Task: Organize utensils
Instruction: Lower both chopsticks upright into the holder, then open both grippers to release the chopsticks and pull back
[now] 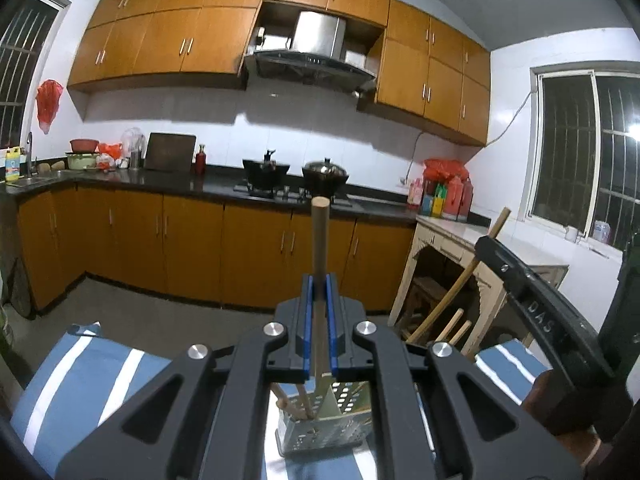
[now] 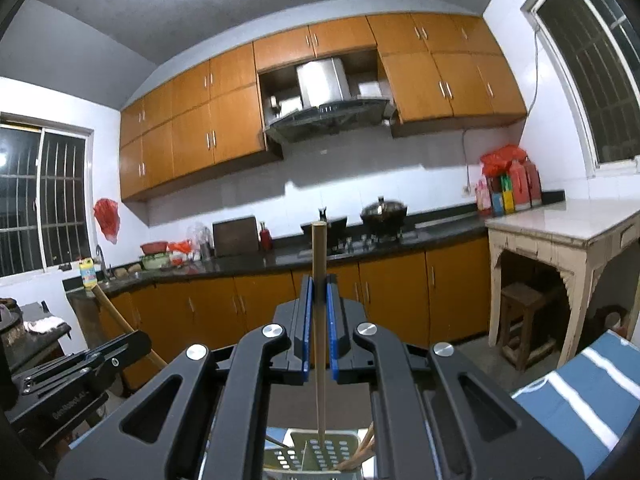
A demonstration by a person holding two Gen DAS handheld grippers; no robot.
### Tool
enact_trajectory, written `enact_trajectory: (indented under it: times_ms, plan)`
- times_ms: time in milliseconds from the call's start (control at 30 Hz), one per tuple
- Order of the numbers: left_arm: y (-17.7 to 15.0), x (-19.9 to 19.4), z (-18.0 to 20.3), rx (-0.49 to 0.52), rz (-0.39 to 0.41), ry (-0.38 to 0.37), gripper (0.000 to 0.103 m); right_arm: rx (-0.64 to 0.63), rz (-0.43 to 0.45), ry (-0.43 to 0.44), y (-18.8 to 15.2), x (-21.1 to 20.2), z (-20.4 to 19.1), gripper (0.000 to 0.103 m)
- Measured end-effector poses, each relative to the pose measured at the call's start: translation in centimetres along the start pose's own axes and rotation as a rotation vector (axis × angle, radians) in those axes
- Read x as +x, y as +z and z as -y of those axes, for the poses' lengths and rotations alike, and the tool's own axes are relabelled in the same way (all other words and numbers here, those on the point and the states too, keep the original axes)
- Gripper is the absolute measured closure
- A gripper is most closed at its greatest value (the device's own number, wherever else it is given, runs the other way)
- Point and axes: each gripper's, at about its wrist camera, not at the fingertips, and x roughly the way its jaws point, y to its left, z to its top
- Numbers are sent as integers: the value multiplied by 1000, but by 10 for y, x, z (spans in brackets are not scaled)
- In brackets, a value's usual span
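Below your left tongs [image 1: 319,288] sits the perforated metal holder [image 1: 320,424] on the blue striped cloth [image 1: 88,364], with a few wooden sticks already leaning in it. The same holder [image 2: 316,454] lies just under your right tongs [image 2: 319,288].

Each pair of tongs is clamped on one utensil. The left grips a thick wooden handle [image 1: 320,236] between its blue pads, the handle running upright from near the holder to well past the tips. The right grips a thinner wooden stick [image 2: 319,264] the same way, its lower end at the holder's rim.

Both pieces look light, stiff and smooth, so they may pivot in a narrow pinch; a hold nearer the middle should steady them.

Your left tongs tip slightly down and your right sit about level, both facing the far worktop [image 1: 216,186].
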Motion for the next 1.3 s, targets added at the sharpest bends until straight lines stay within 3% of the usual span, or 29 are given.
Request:
enact_trajectory:
  times_ms: [233, 800, 833, 933, 1100, 1167, 1300]
  plan:
    - [-14, 15, -4, 7, -56, 4, 96, 1, -51, -6, -16, 7, 3, 96]
    - [-26, 34, -3, 9, -109, 18, 95, 31, -145, 10, -31, 24, 11, 94]
    - [-27, 33, -4, 8, -107, 20, 91, 33, -147, 10, -30, 23, 12, 89]
    - [-24, 29, -5, 9, -101, 25, 75, 25, -126, -3, -27, 14, 12, 55]
    - [-20, 16, -4, 7, -86, 22, 68, 15, -111, -9, -18, -4, 17, 53]
    - [-18, 8, -3, 7, -72, 27, 60, 16, -103, -13, -16, -11, 19, 49]
    - [-13, -9, 0, 5, -51, 28, 58, 25, -85, -13, -8, -28, 22, 46]
